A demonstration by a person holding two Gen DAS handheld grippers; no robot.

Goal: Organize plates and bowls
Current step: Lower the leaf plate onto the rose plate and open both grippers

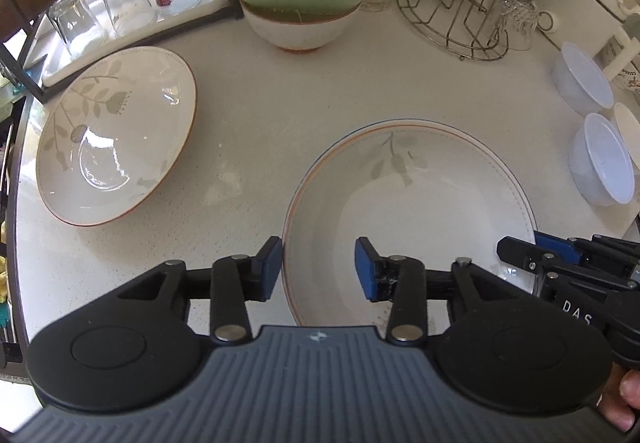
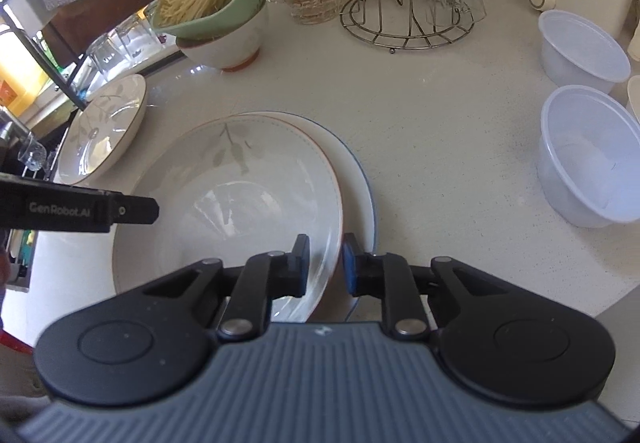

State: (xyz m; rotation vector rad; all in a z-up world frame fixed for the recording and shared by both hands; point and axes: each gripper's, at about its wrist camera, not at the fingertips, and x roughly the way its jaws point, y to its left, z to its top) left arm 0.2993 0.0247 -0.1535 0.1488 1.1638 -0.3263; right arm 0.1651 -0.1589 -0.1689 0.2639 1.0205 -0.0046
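A deep white plate with a leaf print and an orange rim (image 1: 408, 211) (image 2: 240, 195) lies on a flatter blue-rimmed plate (image 2: 356, 171) on the white counter. My left gripper (image 1: 319, 267) is open over the leaf plate's near left rim, which passes between the fingers, close to the left pad. My right gripper (image 2: 326, 263) is shut on the same plate's right rim, one pad inside and one outside. It enters the left wrist view as the right gripper (image 1: 520, 251). The left gripper's finger (image 2: 136, 211) pokes in from the left in the right wrist view. A second leaf-print plate (image 1: 116, 135) (image 2: 104, 127) lies apart, far left.
At the back, a white bowl (image 1: 296, 31) (image 2: 228, 47) carries a green strainer of noodles. A wire glass rack (image 1: 456, 23) (image 2: 404, 19) stands back right. Two white plastic bowls (image 1: 604, 163) (image 2: 588, 155) sit right. Upturned glasses (image 1: 120, 3) line a tray at the back left.
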